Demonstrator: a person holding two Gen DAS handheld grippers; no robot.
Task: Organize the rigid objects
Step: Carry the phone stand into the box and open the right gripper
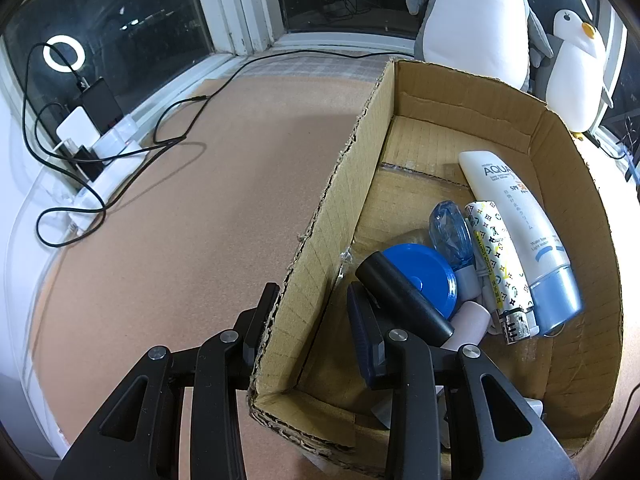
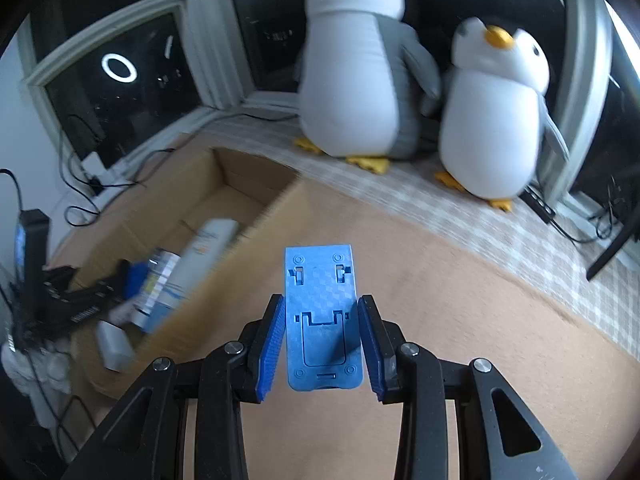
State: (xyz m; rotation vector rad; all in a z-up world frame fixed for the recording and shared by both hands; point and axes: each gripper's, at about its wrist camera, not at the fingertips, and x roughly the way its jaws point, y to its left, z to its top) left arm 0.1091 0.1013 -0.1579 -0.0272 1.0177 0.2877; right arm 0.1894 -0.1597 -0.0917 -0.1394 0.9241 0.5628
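An open cardboard box sits on the tan mat and holds a white sunscreen tube, a patterned lighter, a blue lid, a clear blue piece and a black cylinder. My left gripper is open and straddles the box's left wall, one finger outside, one inside. My right gripper is shut on a flat blue plastic stand and holds it above the mat, right of the box. The right wrist view is blurred.
Two plush penguins stand at the back by the window. Black cables and chargers lie along the left sill. A black device stands at the far left of the right wrist view.
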